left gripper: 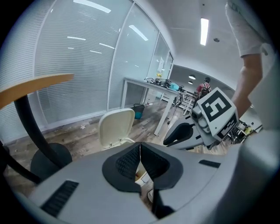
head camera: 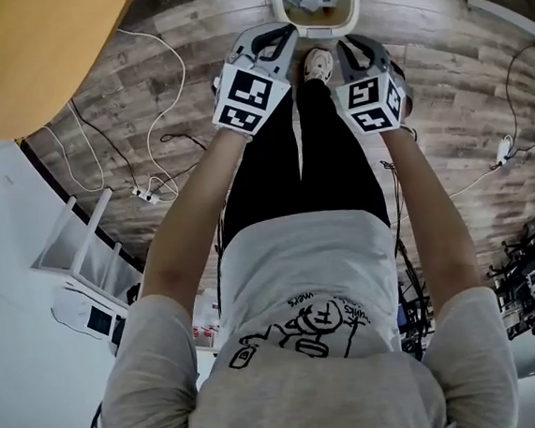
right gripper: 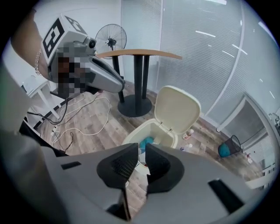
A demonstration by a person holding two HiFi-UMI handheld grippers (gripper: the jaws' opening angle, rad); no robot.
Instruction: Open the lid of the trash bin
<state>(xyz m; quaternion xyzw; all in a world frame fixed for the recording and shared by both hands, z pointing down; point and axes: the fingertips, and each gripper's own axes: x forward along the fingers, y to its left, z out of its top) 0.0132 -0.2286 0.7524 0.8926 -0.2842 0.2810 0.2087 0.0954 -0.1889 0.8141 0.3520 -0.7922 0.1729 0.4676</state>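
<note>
trash bin (right gripper: 148, 133) stands on the wood floor (head camera: 442, 69), just beyond both grippers, with its lid (right gripper: 177, 109) raised upright at the far side. left gripper (left gripper: 140, 148): jaw tips pressed together, nothing between. right gripper (right gripper: 142, 151): jaws narrowly apart, nothing between.

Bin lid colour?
Cream; the lid shows best in the right gripper view.

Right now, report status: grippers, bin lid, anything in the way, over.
Left gripper shut, empty. Right gripper a crack apart, empty. Trash bin lid stands up, open. Nothing between grippers and bin.
</note>
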